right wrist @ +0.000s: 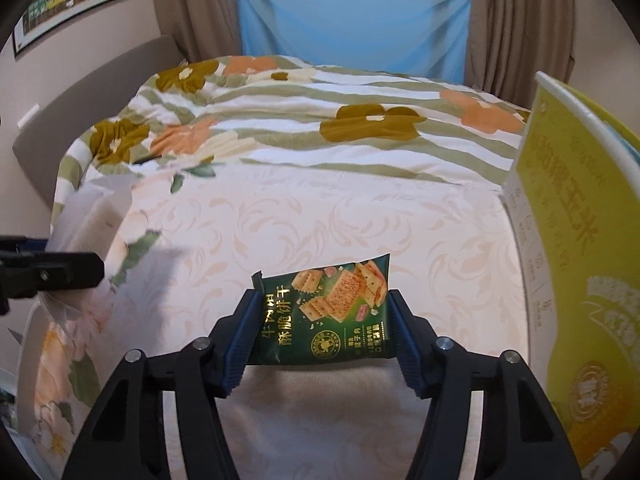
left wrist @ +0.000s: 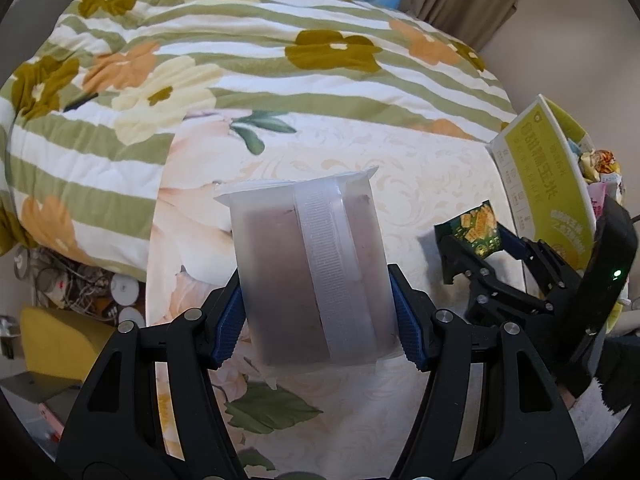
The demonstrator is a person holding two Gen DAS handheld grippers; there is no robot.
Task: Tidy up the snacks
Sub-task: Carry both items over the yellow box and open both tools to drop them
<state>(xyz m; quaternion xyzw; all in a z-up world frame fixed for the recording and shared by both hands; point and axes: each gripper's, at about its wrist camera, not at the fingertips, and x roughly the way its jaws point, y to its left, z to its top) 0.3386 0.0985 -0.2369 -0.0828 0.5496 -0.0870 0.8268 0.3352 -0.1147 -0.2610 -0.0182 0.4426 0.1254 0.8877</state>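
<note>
Right wrist view puts the green cracker packet [right wrist: 328, 312] at lower centre, lifted clear of the pale bedsheet [right wrist: 320, 220], with my right gripper [right wrist: 320, 336] clamped on it: one blue pad on each side edge, jaws only part way apart because the packet fills the gap. I judge it light and crinkly, the foil a bit slippery and the crackers inside easy to crush, so the side edges are the right place to hold, with gentle pressure and no squeeze across the middle.

At the right edge of that frame stands the yellow-green carton [right wrist: 576, 240], its flap up. It looks like the place where snacks are collecting, since the left wrist view shows other wrapped items poking out behind it at far right.

Left wrist view has the frosted translucent packet [left wrist: 308, 272] in the middle of the frame, held above the sheet. My left gripper [left wrist: 316, 320] is closed on its lower half, pads pressing both long sides. That packet is bigger and looks soft-walled with a firm block inside. The film is smooth, so I would keep the grip low and steady. The striped floral quilt [left wrist: 240, 60] fills the upper part of the frame.
</note>
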